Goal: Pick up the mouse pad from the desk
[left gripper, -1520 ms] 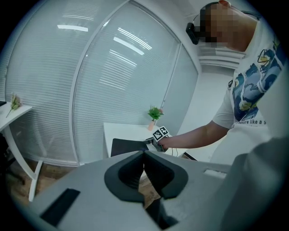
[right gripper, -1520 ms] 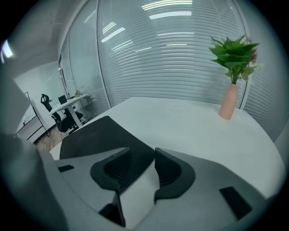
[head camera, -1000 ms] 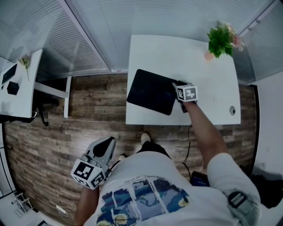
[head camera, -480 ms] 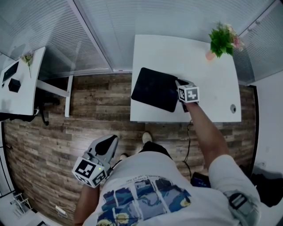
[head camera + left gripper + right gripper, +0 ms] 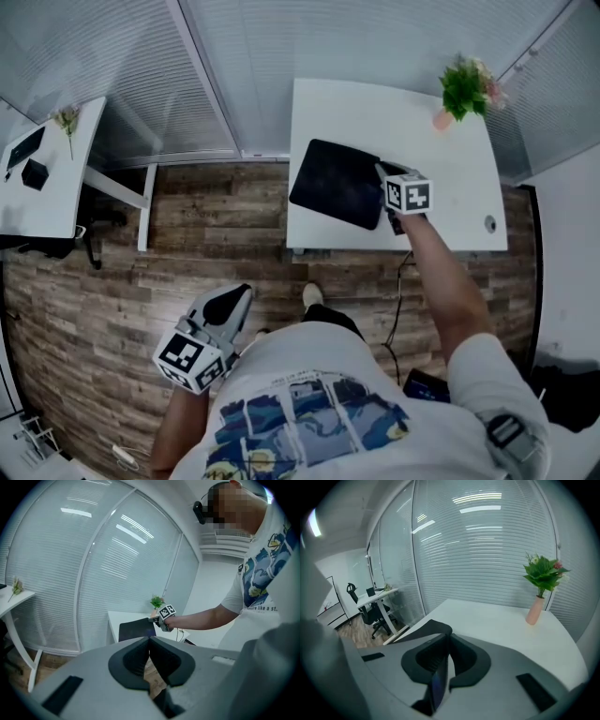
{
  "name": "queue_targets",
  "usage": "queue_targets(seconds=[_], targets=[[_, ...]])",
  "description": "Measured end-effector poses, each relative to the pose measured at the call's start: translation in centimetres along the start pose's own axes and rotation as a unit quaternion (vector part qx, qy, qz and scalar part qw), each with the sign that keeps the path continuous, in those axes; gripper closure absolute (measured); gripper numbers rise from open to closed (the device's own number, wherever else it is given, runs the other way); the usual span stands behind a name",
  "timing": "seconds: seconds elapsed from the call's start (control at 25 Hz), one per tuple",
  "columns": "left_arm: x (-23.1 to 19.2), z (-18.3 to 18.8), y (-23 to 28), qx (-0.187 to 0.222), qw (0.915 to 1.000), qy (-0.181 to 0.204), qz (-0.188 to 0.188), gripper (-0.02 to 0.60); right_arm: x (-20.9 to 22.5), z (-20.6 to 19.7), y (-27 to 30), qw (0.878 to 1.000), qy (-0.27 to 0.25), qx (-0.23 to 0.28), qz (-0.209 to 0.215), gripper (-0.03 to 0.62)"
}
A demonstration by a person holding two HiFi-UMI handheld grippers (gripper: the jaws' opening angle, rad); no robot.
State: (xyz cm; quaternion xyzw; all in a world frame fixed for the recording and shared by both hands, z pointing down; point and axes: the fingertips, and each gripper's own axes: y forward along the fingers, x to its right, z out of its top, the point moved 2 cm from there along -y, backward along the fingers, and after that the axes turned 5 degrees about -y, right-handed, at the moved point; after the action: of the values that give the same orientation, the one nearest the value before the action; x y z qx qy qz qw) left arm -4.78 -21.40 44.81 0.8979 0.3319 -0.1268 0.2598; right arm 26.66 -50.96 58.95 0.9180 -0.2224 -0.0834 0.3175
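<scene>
The black mouse pad (image 5: 342, 183) lies over the front-left part of the white desk (image 5: 375, 112), with its left corner near the desk's left edge. The right gripper (image 5: 382, 175) holds it by the right edge. In the right gripper view the pad (image 5: 423, 631) runs edge-on between the jaws, which are clamped on it. The held edge is raised above the desk top, and the pad slopes away toward the desk's left side. Whether the pad's far end touches the desk cannot be made out.

The person's right arm reaches from the desk's front edge to that gripper, whose marker cube sits over the desk top just right of the pad. A green plant (image 5: 461, 89) in a pink vase (image 5: 533, 610) stands at the desk's back right corner, well apart from the pad.

The left gripper (image 5: 239, 295) hangs well in front of the desk, over the wooden floor (image 5: 112, 300) by the person's left side. In its own view the jaws meet with nothing between them.

A second white desk (image 5: 56, 187) stands far to the left of the first.
</scene>
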Motion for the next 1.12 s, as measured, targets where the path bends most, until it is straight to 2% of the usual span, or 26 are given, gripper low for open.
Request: queue_targets(seconds=[0.32,1.12], targets=[[0.2,-1.1,-4.0,0.011,0.9996,0.015,-0.02,0.578,-3.3,3.0,-4.0,1.0,-0.005,0.025,-0.001,0.568],[-0.5,-5.4,-14.6,0.036,0.9984,0.01,-0.041,0.578,-11.3,11.0,-14.7,0.996,-0.029,0.084,-0.019,0.569]])
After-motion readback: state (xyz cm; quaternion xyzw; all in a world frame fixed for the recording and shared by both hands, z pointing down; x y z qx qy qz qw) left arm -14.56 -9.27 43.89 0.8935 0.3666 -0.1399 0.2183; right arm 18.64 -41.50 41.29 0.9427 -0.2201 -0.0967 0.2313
